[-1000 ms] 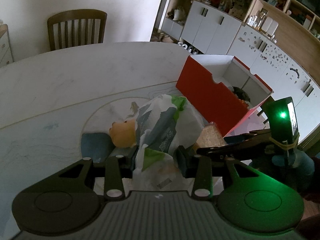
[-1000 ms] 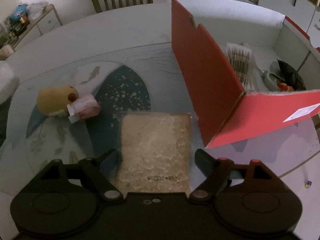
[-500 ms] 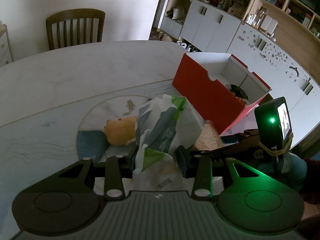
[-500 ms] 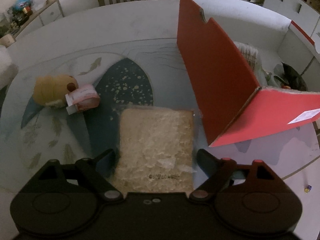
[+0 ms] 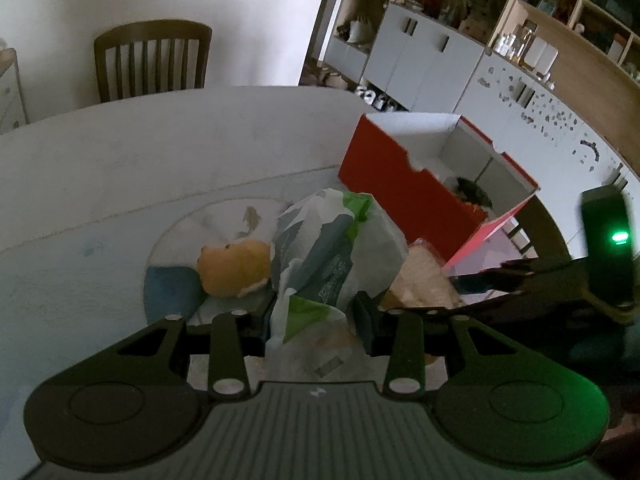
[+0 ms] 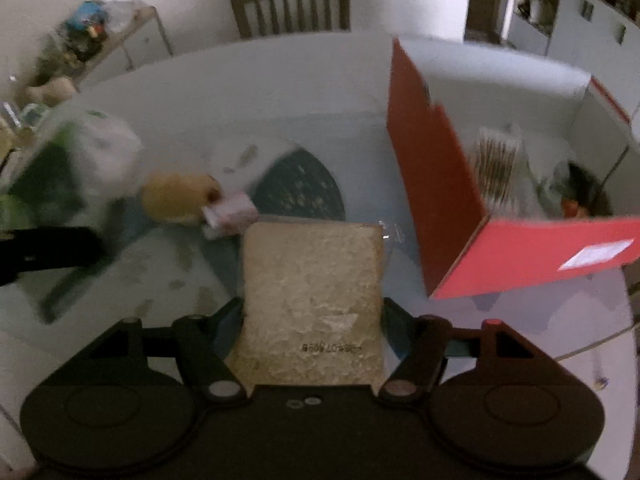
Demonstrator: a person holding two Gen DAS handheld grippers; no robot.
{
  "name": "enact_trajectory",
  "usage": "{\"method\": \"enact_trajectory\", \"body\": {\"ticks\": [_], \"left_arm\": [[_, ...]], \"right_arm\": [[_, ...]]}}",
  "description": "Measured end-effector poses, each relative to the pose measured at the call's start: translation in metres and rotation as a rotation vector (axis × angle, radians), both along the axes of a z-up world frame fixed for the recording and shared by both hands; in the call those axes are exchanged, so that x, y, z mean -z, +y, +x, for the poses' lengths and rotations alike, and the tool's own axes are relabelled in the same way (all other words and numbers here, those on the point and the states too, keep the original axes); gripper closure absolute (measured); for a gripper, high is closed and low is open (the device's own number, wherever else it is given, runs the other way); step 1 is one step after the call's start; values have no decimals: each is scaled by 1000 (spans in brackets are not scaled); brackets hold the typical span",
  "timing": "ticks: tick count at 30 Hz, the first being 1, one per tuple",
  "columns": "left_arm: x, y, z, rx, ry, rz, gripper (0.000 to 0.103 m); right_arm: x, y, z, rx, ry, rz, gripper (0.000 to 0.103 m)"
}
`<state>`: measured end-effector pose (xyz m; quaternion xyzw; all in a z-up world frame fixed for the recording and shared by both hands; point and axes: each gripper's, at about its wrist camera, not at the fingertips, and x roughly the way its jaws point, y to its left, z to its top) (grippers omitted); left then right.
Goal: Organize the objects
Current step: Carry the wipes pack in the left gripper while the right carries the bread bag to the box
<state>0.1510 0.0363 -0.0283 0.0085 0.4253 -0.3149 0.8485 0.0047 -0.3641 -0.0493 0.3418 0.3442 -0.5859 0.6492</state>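
Round pale table point(image 5: 120, 168), left fingers point(image 5: 264, 312) clamping crinkly bag point(image 5: 332, 256), right fingers point(image 6: 400, 316) gripping grainy flat packet point(image 6: 312, 284)

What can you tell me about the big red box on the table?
The red box is open-topped cardboard, red outside and white inside. It stands on the table, to the right of the bread packet. One long wall has a small notch in its top edge, and a red flap with a white label folds outward. Inside lie a bundle of thin sticks and something dark, too blurred to name.
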Motion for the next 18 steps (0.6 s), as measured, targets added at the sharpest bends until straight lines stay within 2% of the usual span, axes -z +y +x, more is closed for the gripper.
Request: {"method": "enact_trajectory", "body": {"ticks": [4, 10, 18], "left_arm": [[-10, -5, 0, -7, -26, -12, 64], [-21, -20, 1, -7, -46, -27, 64], [-36, -62, 4, 14, -80, -31, 64]], "right_arm": [[-32, 4, -3, -16, 8, -39, 32], [-63, 3, -18, -10, 29, -76, 32], [-87, 1, -62, -12, 51, -140, 32]]}}
